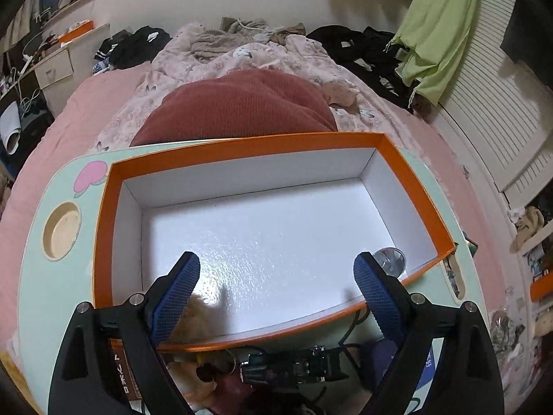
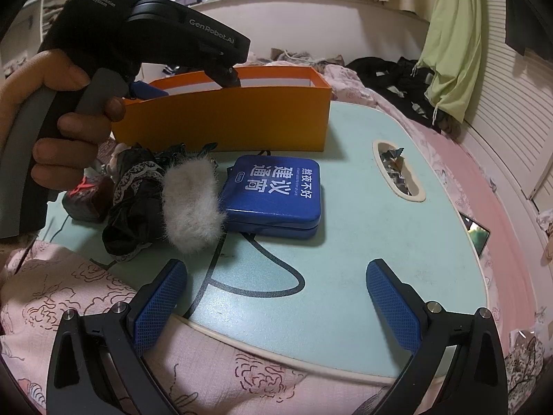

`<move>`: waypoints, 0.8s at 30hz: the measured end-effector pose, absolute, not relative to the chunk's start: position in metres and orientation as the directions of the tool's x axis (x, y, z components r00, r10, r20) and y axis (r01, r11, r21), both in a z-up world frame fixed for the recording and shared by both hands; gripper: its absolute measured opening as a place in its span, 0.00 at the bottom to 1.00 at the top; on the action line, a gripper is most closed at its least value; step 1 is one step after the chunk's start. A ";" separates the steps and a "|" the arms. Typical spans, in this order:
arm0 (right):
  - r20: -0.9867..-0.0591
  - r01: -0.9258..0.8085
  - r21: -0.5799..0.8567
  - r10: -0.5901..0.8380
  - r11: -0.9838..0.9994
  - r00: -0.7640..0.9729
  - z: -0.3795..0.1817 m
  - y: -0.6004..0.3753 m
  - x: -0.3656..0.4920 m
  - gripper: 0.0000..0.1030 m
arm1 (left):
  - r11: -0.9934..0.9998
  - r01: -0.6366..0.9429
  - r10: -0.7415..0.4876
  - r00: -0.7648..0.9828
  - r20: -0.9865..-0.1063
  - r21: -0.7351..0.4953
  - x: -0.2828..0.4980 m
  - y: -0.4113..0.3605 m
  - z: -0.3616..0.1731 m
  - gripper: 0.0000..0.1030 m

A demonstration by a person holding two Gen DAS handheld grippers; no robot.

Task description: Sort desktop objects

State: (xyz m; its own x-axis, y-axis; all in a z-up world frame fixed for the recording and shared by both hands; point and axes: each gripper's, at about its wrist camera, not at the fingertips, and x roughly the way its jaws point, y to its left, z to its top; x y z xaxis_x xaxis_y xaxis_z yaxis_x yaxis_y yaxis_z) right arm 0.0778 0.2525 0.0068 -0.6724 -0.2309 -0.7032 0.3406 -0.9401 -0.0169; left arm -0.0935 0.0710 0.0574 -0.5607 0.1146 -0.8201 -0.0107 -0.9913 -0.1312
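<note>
We see an orange box [image 1: 408, 169] with a white inside on a pale mint table [image 2: 363, 242]. A blue tin [image 2: 276, 197] carries white lettering, beside a white fluffy ball [image 2: 190, 207] and black lace-edged cloth [image 2: 134, 200]. Both grippers wear blue mesh-textured pads [image 2: 394, 304]; the bed [image 1: 45, 145] is pink, a lime-green garment [image 2: 452, 41] hanging above.

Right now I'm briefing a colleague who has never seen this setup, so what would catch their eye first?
The big orange cardboard box with its white inside, standing at the back of the mint-green lap table, with the open left gripper hanging over it. In front of the box lie a blue metal tin with white lettering and, to its left, a fluffy white pompom on black lace fabric.
</note>
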 end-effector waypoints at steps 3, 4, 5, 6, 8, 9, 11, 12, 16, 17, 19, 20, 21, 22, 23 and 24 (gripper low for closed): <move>-0.703 0.341 -0.017 -0.231 -0.940 -0.672 0.007 0.253 0.077 1.00 | -0.989 -0.013 0.129 -0.548 -0.826 -0.146 -0.096 0.070 0.057 0.88; -0.703 0.341 -0.017 -0.231 -0.940 -0.672 0.008 0.252 0.078 1.00 | -0.988 -0.018 0.141 -0.541 -0.829 -0.156 -0.098 0.071 0.057 0.88; -0.703 0.341 -0.017 -0.231 -0.940 -0.672 0.007 0.252 0.077 1.00 | -0.984 -0.028 0.164 -0.528 -0.833 -0.176 -0.100 0.071 0.056 0.88; -0.703 0.341 -0.017 -0.231 -0.940 -0.672 0.007 0.252 0.077 1.00 | -0.978 -0.040 0.196 -0.508 -0.838 -0.205 -0.103 0.071 0.056 0.88; -0.703 0.341 -0.017 -0.231 -0.940 -0.672 0.007 0.252 0.077 1.00 | -0.956 -0.063 0.283 -0.448 -0.848 -0.286 -0.113 0.072 0.056 0.88; -0.703 0.341 -0.017 -0.232 -0.940 -0.672 0.006 0.252 0.077 1.00 | -0.942 -0.071 0.326 -0.416 -0.849 -0.327 -0.118 0.072 0.055 0.87; -0.703 0.341 -0.017 -0.232 -0.940 -0.672 0.007 0.252 0.077 1.00 | -0.917 -0.083 0.393 -0.360 -0.847 -0.390 -0.129 0.077 0.056 0.83; -0.703 0.341 -0.017 -0.232 -0.940 -0.673 0.006 0.252 0.077 1.00 | -0.905 -0.091 0.422 -0.325 -0.847 -0.416 -0.135 0.082 0.057 0.81; -0.702 0.342 -0.016 -0.232 -0.940 -0.673 0.006 0.253 0.077 1.00 | -0.886 -0.097 0.462 -0.243 -0.853 -0.453 -0.148 0.103 0.054 0.76; -0.702 0.342 -0.016 -0.232 -0.940 -0.673 0.006 0.252 0.077 1.00 | -0.886 -0.098 0.462 -0.231 -0.856 -0.452 -0.150 0.108 0.053 0.76; -0.702 0.342 -0.016 -0.233 -0.940 -0.673 0.006 0.252 0.076 1.00 | -0.892 -0.097 0.451 -0.211 -0.867 -0.441 -0.153 0.120 0.048 0.76; -0.702 0.342 -0.016 -0.233 -0.940 -0.673 0.006 0.252 0.076 1.00 | -0.896 -0.098 0.444 -0.202 -0.873 -0.433 -0.154 0.124 0.046 0.73; -0.702 0.342 -0.016 -0.233 -0.940 -0.673 0.006 0.252 0.076 1.00 | -0.900 -0.102 0.436 -0.190 -0.880 -0.424 -0.154 0.129 0.043 0.70; -0.702 0.342 -0.016 -0.233 -0.940 -0.673 0.006 0.252 0.076 1.00 | -0.909 -0.104 0.416 -0.176 -0.892 -0.403 -0.158 0.132 0.038 0.70; -0.702 0.342 -0.016 -0.233 -0.939 -0.673 0.006 0.252 0.076 1.00 | -0.920 -0.098 0.390 -0.156 -0.907 -0.379 -0.161 0.136 0.031 0.70; -0.703 0.342 -0.016 -0.233 -0.939 -0.671 0.006 0.252 0.075 1.00 | -0.922 -0.094 0.385 -0.157 -0.909 -0.375 -0.163 0.137 0.028 0.70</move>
